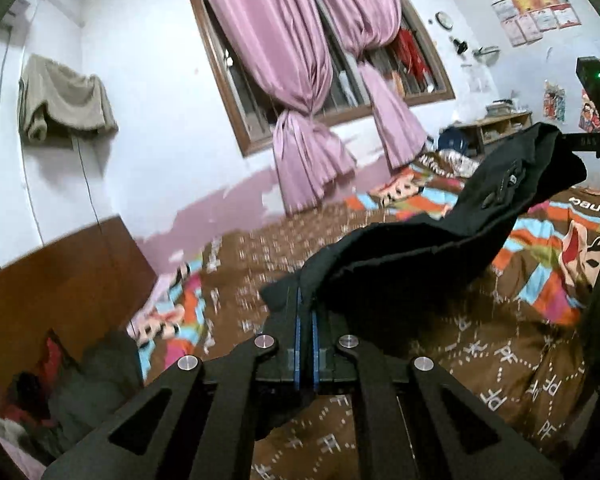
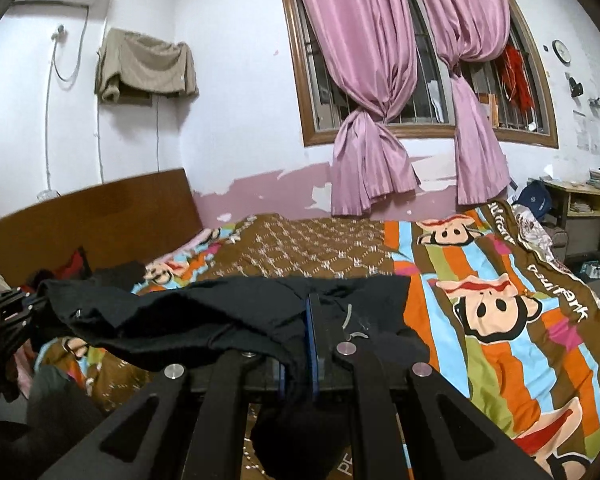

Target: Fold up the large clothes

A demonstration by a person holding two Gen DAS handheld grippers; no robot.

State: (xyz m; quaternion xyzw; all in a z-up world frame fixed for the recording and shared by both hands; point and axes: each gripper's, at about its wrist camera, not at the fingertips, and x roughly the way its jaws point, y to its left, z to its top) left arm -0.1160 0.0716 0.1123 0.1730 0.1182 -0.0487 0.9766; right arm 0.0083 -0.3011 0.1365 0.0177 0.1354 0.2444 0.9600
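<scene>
A black garment [image 1: 440, 240] hangs stretched in the air above the bed, held at two ends. My left gripper [image 1: 306, 300] is shut on one end, with the cloth pinched between its blue pads. The other end runs up to my right gripper [image 1: 580, 144] at the picture's right edge. In the right wrist view the same black garment [image 2: 200, 320] spans from my right gripper [image 2: 310, 308], shut on the cloth, to the left gripper [image 2: 24, 304] at the far left. Part of the garment sags below both grippers.
Under the garment lies a cartoon-print bedspread [image 2: 500, 280]. A wooden headboard [image 2: 100, 216] stands at the left, with a pile of clothes [image 1: 80, 392] by it. Pink curtains [image 2: 372, 120] hang over the window. A low shelf [image 2: 580, 204] stands at the far right.
</scene>
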